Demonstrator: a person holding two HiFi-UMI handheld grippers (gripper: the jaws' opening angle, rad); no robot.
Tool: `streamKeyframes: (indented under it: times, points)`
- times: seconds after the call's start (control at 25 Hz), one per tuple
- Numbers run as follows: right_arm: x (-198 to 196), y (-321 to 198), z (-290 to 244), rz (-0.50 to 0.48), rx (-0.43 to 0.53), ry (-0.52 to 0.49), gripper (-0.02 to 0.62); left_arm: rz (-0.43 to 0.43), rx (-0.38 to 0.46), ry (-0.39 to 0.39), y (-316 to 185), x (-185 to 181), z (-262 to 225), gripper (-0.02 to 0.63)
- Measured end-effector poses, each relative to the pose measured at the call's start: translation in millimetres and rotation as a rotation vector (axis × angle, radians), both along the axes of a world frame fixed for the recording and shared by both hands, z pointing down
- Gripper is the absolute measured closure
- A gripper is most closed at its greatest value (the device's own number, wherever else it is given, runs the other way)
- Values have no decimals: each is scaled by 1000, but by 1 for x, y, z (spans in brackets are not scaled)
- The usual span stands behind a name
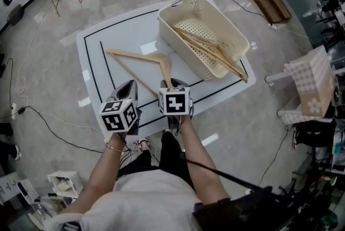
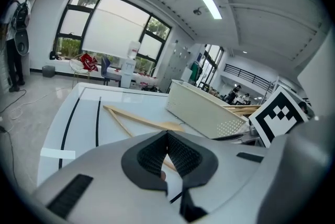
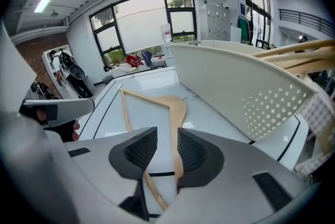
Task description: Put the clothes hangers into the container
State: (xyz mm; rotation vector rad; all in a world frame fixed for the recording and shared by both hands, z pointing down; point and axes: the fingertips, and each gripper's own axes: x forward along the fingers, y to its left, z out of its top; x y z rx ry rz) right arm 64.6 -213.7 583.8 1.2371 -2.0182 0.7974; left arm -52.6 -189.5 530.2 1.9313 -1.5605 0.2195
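One hanger (image 3: 177, 108) lying just under the right gripper (image 3: 166, 134), its jaws parted and released, left gripper (image 2: 167, 135) clenched empty.

The left forearm (image 1: 105, 170) and right forearm (image 1: 200, 162) reach toward 12 o'clock, side by side. The left tongs (image 1: 128, 86) have their jaws closed together at the tips. The right tongs (image 1: 173, 84), just at their 3 o'clock, have jaws standing apart.
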Motion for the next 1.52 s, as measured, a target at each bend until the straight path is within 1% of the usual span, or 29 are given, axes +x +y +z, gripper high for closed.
streamKeyframes:
  times: [0.24,0.32,0.4,0.48,0.6,0.84,0.92,1.08,1.2,1.28,1.36,1.44,1.52]
  points:
    - [5,-22,34,-42,-67,28,485,-17,-47,1,-22,7,25,601]
    - [9,-24,45,-67,-92,60,485,-25,-68,4,-25,10,33,603]
    - [11,-27,53,-101,-88,112,485,-30,-87,2,-27,12,41,602]
    - [5,-31,60,-113,-83,141,485,-33,-101,-1,-31,8,50,602]
    - [-2,-35,64,-97,-92,151,486,-38,-117,-3,-36,3,61,602]
    - [0,-37,64,-137,-162,193,490,-43,-132,8,-39,11,66,601]
    - [0,-37,65,-125,-159,189,505,-50,-133,16,-39,10,67,602]
    - [-1,-36,64,-94,-130,190,508,-61,-129,8,-33,-1,64,603]
    - [-1,-26,60,-74,-150,180,509,-76,-127,2,-21,-12,60,602]
    - [-12,-13,62,-77,-180,163,509,-85,-127,-1,-14,-23,59,602]
    - [-26,-4,64,-85,-190,157,509,-94,-126,-3,-9,-34,59,602]
    - [-36,2,64,-87,-187,148,509,-103,-124,-5,-4,-41,57,602]
    - [-46,3,60,-92,-164,134,509,-116,-118,-6,0,-48,53,602]
